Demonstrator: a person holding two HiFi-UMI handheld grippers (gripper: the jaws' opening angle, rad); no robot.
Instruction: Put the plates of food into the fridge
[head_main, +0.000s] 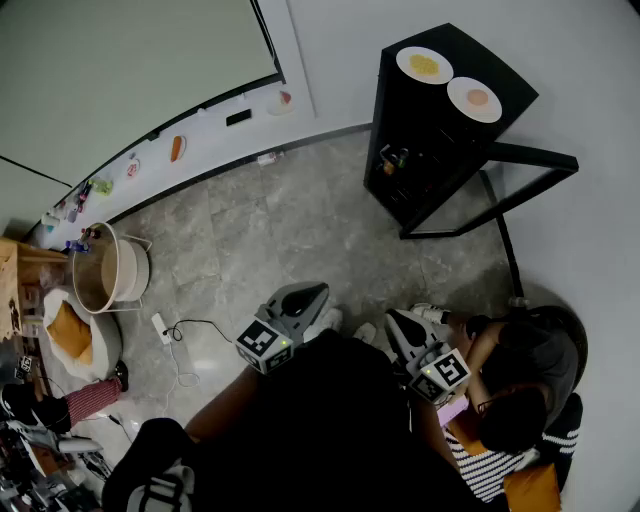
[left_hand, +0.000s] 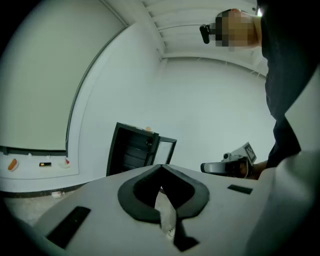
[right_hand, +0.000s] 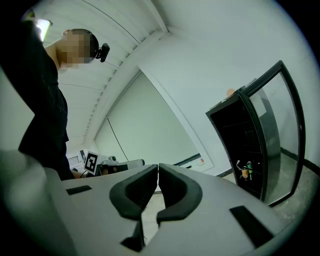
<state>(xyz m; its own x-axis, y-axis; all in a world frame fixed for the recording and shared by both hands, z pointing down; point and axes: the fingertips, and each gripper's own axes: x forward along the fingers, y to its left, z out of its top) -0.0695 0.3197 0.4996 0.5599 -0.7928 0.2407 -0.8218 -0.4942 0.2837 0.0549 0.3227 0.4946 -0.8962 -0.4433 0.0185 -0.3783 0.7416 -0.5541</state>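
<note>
Head view: the yellow plate (head_main: 424, 64) and the pinkish plate (head_main: 474, 98) sit side by side on top of the black fridge (head_main: 420, 150), upper right of the frame, so nothing's inside yet. The fridge door (head_main: 540, 160) hangs open to the right, I guess so the shelves are ready. The left gripper (head_main: 318, 290) and right gripper (head_main: 395, 322) are at lower centre, well apart from the fridge. Both have their fingers pressed together on nothing, probably because nothing's within reach to grab.

Two plates of food (head_main: 424, 65), one fridge (head_main: 430, 130), two grippers (head_main: 318, 292).
</note>
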